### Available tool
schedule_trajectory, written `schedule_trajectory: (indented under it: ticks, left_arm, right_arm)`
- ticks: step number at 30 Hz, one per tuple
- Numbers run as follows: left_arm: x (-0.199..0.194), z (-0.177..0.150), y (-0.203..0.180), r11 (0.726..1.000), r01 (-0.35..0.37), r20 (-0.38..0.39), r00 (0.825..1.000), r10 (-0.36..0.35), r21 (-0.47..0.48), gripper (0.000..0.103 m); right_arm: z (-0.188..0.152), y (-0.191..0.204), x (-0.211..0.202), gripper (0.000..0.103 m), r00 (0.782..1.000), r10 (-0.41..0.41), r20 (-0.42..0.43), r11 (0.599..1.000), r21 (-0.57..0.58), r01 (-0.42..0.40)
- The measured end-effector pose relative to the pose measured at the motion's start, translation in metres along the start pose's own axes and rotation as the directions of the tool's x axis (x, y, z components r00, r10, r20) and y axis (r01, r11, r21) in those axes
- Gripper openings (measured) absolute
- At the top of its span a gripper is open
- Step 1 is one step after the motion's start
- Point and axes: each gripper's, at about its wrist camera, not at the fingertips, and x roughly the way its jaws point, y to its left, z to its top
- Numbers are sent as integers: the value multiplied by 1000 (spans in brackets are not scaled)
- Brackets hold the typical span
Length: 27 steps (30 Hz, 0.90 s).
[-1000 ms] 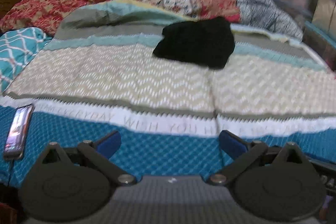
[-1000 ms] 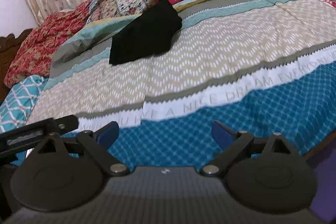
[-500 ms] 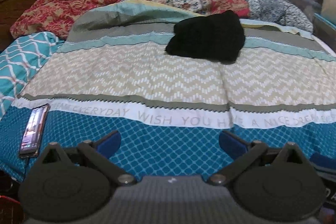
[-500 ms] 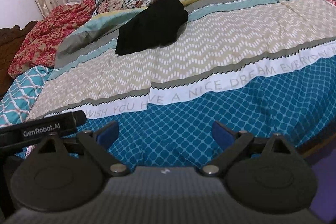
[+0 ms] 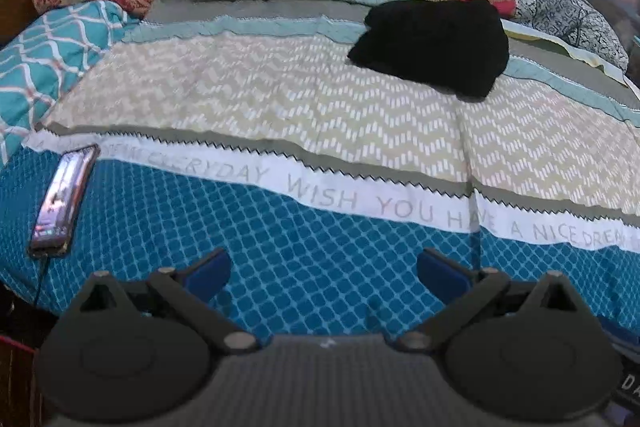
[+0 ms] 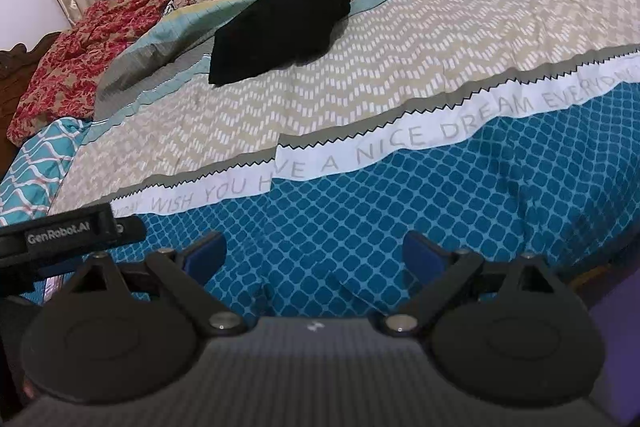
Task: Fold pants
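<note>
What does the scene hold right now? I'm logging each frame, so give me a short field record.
pants: black bundle lying on the bedspread's far part, not held
surface: patterned bedspread with a lettered white band
left tongs: open, empty, over the blue band
right tongs: open, empty, over the blue band
phone: on the bed's left edge, screen lit
</note>
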Motion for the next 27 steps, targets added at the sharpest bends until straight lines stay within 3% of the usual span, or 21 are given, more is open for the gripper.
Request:
schedule_trajectory:
  ticks: [11, 19, 27]
  left_arm:
    - [-8, 10, -9, 979, -142, 102, 987, 127, 149, 103]
    - [-5, 13, -6, 969, -182, 108, 980, 166, 166, 103]
    - [-3, 11, -5, 975, -160, 88, 985, 148, 157, 103]
  right_arm:
    - [1, -1, 1, 97, 1000, 11, -11, 1000, 6, -11]
    - [2, -2, 0, 97, 1000, 19, -13, 1000, 19, -19]
    - [1, -3, 0, 97, 999, 27, -23, 999, 37, -26]
